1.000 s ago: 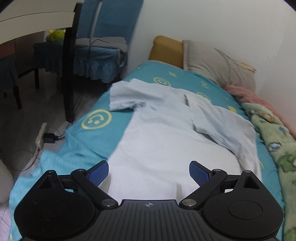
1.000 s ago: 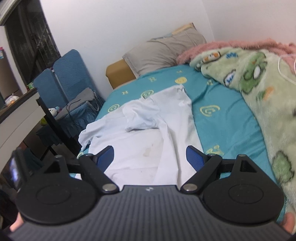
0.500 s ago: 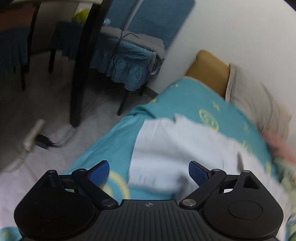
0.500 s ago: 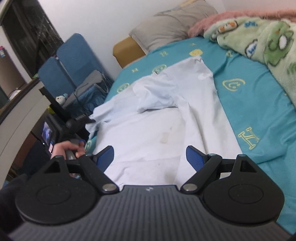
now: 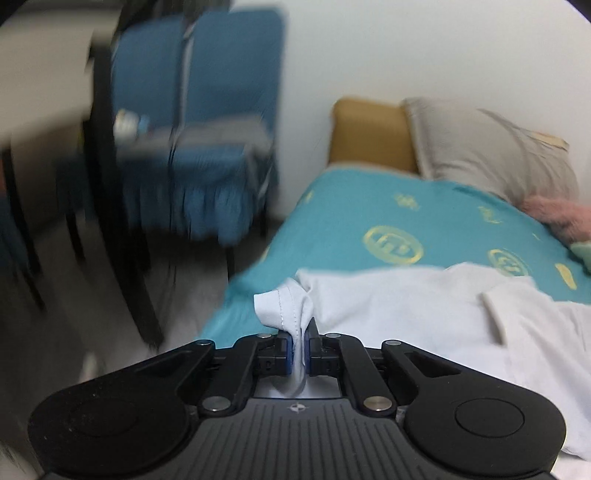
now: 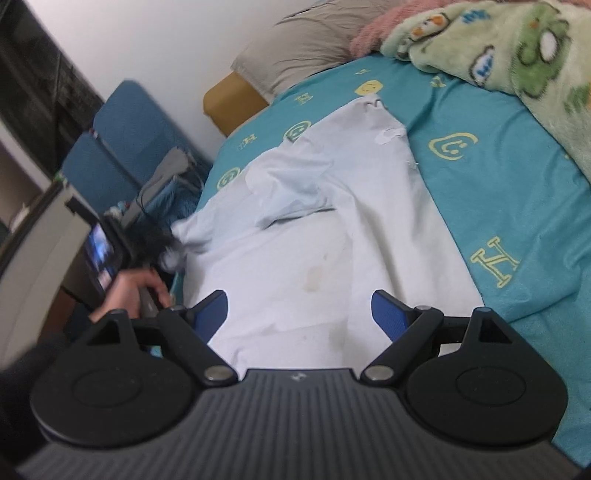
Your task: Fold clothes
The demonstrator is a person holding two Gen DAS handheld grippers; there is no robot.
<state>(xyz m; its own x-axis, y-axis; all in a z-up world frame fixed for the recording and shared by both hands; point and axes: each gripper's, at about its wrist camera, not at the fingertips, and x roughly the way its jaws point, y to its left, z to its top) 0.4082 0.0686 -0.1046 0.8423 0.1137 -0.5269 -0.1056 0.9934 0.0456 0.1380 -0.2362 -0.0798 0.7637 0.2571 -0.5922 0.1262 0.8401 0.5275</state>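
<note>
Left gripper [image 5: 298, 350]: jaws pinched on a bunched sleeve edge of the white shirt [image 6: 295, 258] at the bed's [image 6: 517, 192] left side. Right gripper [image 6: 299, 314]: jaws spread, hovering over the shirt's near hem. Shirt lies spread across the bed; grey pillow [image 5: 487, 147] beyond it.

White wall [image 5: 424, 48], blue chair [image 5: 207, 122]

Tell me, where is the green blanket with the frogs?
In the right wrist view, the green blanket lies bunched at the top right on the teal bed sheet, beside the pink blanket.
</note>
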